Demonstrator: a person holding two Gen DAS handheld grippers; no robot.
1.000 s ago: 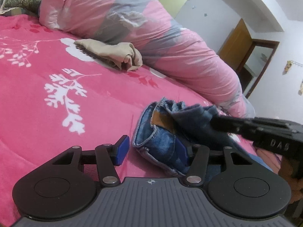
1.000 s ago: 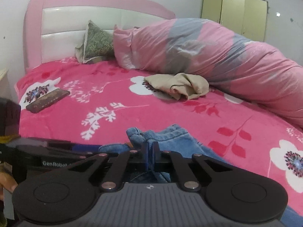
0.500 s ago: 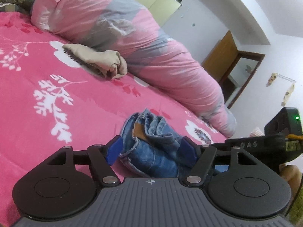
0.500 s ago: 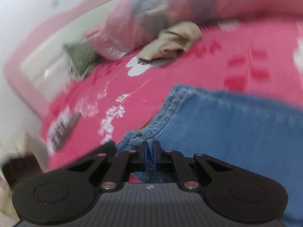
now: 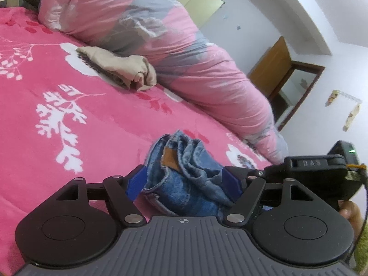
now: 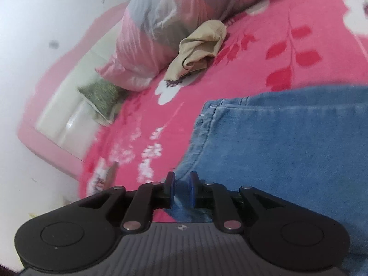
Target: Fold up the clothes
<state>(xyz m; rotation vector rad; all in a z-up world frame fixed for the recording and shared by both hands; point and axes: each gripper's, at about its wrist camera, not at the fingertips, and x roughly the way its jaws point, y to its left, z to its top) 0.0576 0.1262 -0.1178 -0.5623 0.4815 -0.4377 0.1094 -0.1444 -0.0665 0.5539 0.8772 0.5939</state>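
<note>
Both tongs letting go of the jeans on the bed

The left tongs [image 5: 184, 180] have just been opening, spread astride the bunched jeans [image 5: 184, 174]; the right tongs [image 6: 181, 189] are parting too, denim still between them. This fold seems laid. Only the right view shows flat denim spreading rightward.

Both cameras sit low and close over the bright pink floral bed cover [image 5: 92, 119], facing the far pink-and-grey rolled duvet [image 5: 161, 46]; the right view is rolled sideways; both share the crumpled beige garment [image 6: 200, 46]
</note>
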